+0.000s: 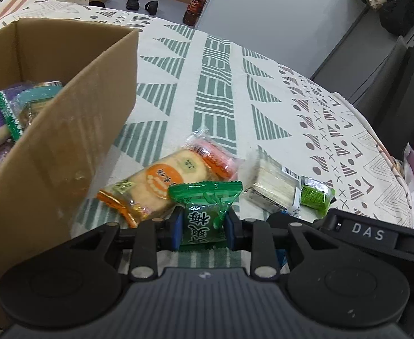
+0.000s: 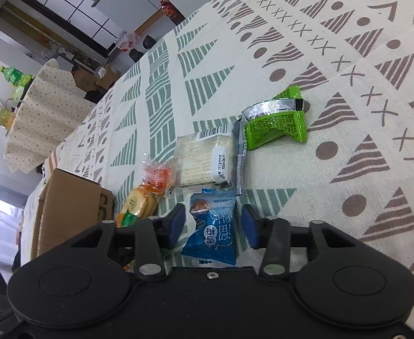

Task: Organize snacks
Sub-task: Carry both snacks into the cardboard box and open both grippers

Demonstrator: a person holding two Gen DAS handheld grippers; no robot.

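Green plum packet (image 1: 204,212): left claw (image 1: 204,227) is gripping it; carrying level over the cardboard box (image 1: 65,130) wall seems wise
Right claw (image 2: 213,223): gaping wide around blue packet (image 2: 212,231)

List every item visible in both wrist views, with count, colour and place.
cardboard box: 1, brown, left on the table, snack packs inside
green plum candy: 1, held between the left fingers
blue candy packet: 1, on the cloth between the right fingers
orange rice cracker pack: 1, beside the box
pink pack: 1, behind the cracker pack
clear wafer pack: 1, pale, mid-table
lime green packet: 1, rightmost
tablecloth: 1, cream, green and brown patterns
left gripper: shut on candy
right gripper: open
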